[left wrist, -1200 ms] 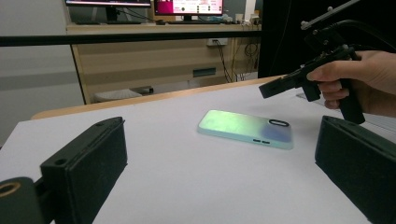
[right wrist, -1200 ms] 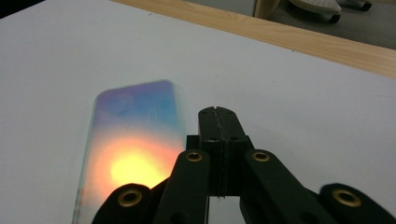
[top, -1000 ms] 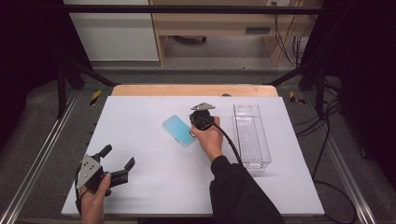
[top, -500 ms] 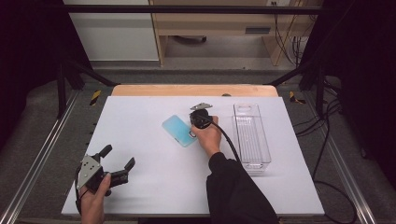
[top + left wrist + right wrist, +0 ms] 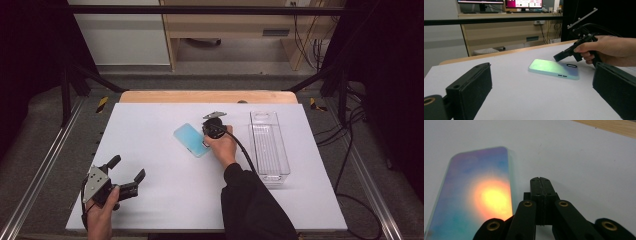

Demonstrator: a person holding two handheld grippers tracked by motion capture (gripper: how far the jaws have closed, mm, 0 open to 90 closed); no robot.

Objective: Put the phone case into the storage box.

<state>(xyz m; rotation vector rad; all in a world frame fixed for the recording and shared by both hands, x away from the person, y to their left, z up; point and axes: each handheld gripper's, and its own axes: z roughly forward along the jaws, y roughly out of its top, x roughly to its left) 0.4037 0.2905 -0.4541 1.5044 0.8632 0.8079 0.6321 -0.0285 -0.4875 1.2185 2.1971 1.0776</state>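
A pale blue phone case [image 5: 191, 139] lies flat near the middle of the white table [image 5: 150, 120]. It shimmers with colours in the right gripper view [image 5: 474, 195] and looks greenish in the left gripper view [image 5: 554, 68]. My right gripper [image 5: 206, 134] is low at the case's right edge, with its jaws pressed together and nothing between them [image 5: 539, 180]. From the left gripper view, the right gripper [image 5: 557, 58] tip hovers by the case's far side. My left gripper [image 5: 128, 167] rests open near the front left, well apart from the case [image 5: 541, 85].
A clear plastic tray [image 5: 270, 175] stands lengthwise on the table's right side, close to the right forearm. A wooden strip [image 5: 200, 96] borders the far edge. Cables trail off to the right. Metal rails run along both table sides.
My right gripper has sunk slightly toward the table beside the case. The left gripper and the case have stayed put.
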